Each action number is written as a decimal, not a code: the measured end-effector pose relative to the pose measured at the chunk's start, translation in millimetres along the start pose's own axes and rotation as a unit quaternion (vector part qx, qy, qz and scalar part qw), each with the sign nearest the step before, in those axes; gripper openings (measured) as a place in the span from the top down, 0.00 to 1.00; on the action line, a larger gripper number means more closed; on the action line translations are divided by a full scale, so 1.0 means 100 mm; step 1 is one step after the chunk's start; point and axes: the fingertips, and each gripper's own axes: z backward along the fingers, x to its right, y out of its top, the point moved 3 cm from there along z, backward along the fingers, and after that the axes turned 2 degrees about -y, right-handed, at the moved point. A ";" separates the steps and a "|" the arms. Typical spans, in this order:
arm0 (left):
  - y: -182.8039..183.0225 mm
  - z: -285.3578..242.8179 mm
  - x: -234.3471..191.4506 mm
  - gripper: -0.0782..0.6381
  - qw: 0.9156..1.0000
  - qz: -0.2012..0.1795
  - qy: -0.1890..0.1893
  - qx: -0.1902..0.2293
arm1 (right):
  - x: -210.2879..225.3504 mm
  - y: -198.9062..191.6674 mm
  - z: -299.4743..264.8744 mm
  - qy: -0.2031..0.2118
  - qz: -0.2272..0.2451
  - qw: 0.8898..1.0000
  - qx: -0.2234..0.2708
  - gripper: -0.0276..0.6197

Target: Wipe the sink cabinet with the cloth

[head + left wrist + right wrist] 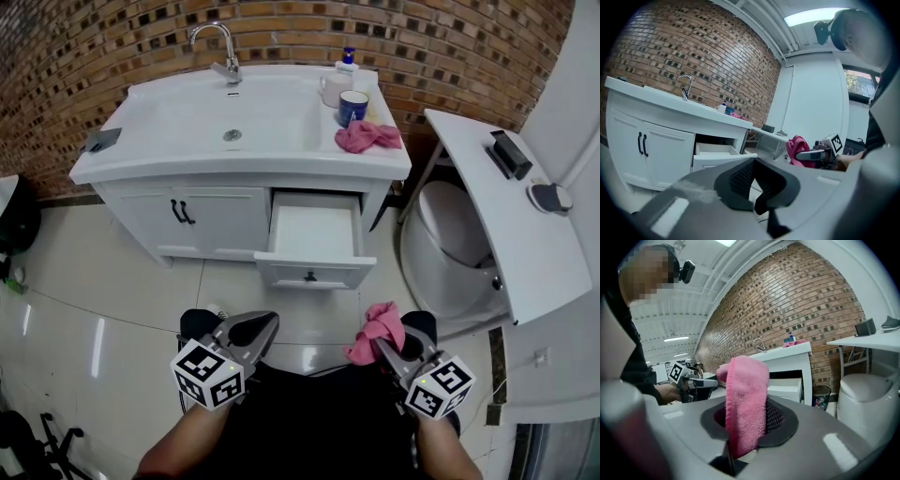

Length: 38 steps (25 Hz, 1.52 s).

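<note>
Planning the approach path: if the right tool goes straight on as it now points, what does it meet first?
Probably the open drawer of the sink cabinet, near its front panel. The pink cloth gripped by the right tool would touch first. Depth is unclear.

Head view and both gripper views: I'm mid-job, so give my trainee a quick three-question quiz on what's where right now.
1. True or false: the drawer of the white sink cabinet is pushed fully shut.
2. What is the right hand-held gripper shut on? A) a yellow sponge B) a pink fluffy cloth C) nothing
3. Fill in: a second pink cloth lies on the white countertop beside a blue ___.
Key: 1 false, it stands pulled out. 2 B. 3 mug.
</note>
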 end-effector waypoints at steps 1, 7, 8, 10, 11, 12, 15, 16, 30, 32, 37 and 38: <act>0.00 0.01 -0.01 0.88 1.000 -0.001 0.000 0.000 | -0.01 -0.02 0.00 -0.001 -0.001 1.000 -0.004 0.81; -0.02 -0.03 -0.04 0.88 1.000 0.005 -0.003 -0.008 | -0.02 -0.08 -0.05 -0.003 -0.001 1.000 -0.017 0.81; -0.02 -0.04 -0.04 0.88 1.000 0.006 -0.004 -0.008 | -0.01 -0.09 -0.05 -0.002 0.000 1.000 -0.019 0.81; -0.02 -0.05 -0.03 0.88 1.000 0.006 -0.005 -0.007 | -0.02 -0.08 -0.05 -0.001 0.004 1.000 -0.021 0.82; -0.01 -0.05 -0.02 0.88 1.000 0.005 -0.005 -0.006 | -0.02 -0.07 -0.06 -0.001 0.006 1.000 -0.021 0.82; -0.01 -0.05 -0.02 0.88 1.000 0.003 -0.006 -0.006 | -0.03 -0.07 -0.06 -0.001 0.008 1.000 -0.021 0.82; 0.00 -0.04 -0.01 0.88 1.000 0.001 -0.007 -0.008 | -0.05 -0.06 -0.07 0.000 0.013 1.000 -0.023 0.82; -0.01 -0.05 -0.01 0.88 1.000 0.000 -0.007 -0.009 | -0.05 -0.06 -0.08 0.000 0.013 1.000 -0.023 0.82; -0.01 -0.05 0.03 0.88 1.000 -0.009 -0.005 -0.011 | -0.05 -0.07 -0.02 -0.003 0.014 1.000 -0.024 0.82; 0.00 -0.05 0.03 0.88 1.000 -0.012 -0.003 -0.011 | -0.04 -0.07 -0.02 -0.002 0.014 1.000 -0.024 0.82; -0.02 -0.06 0.05 0.88 1.000 -0.012 -0.004 -0.012 | -0.04 -0.09 -0.01 -0.001 0.014 1.000 -0.026 0.82; -0.02 -0.06 0.05 0.88 1.000 -0.011 -0.004 -0.012 | -0.05 -0.10 -0.01 -0.001 0.014 1.000 -0.027 0.82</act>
